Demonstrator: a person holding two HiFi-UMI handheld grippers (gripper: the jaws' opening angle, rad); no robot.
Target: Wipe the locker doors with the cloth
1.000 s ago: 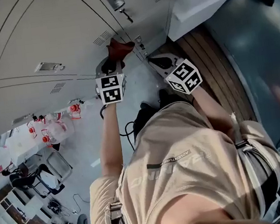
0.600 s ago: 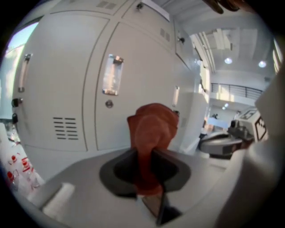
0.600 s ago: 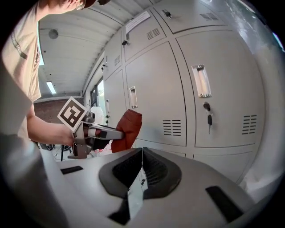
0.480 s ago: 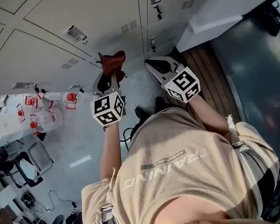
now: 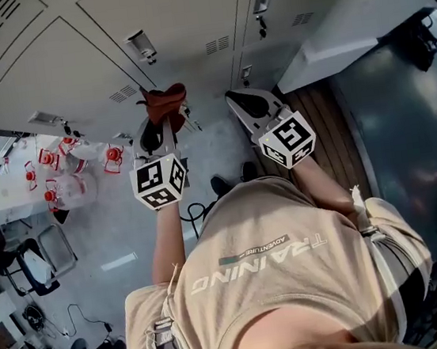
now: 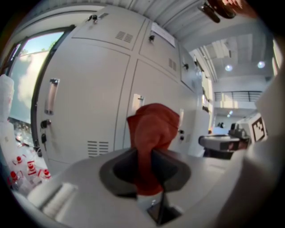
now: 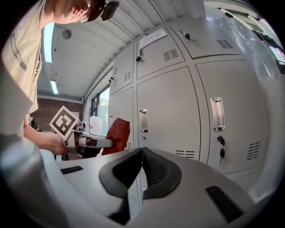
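A rust-red cloth (image 6: 151, 133) is bunched up between the jaws of my left gripper (image 6: 144, 153), which is shut on it. In the head view the cloth (image 5: 163, 103) sticks out ahead of the left gripper (image 5: 157, 130) close to the grey locker doors (image 5: 175, 24); whether it touches them is unclear. My right gripper (image 7: 141, 162) is shut with nothing in it and points at a lower locker door (image 7: 171, 116). In the head view the right gripper (image 5: 254, 109) sits to the right of the cloth. From the right gripper view the cloth (image 7: 115, 136) and left gripper show at the left.
The lockers have metal handles (image 7: 216, 113), vents and a key in a lock (image 7: 221, 153). Bottles with red caps (image 5: 58, 171) stand on the floor at the left, beside a window. A white cabinet (image 5: 349, 17) and wooden floor (image 5: 341, 137) lie at the right. Cables (image 5: 198, 204) lie underfoot.
The head view has swung, so the lockers and bottles sit differently in the frame. Both grippers have kept their poses, the left still holding the cloth by the doors.
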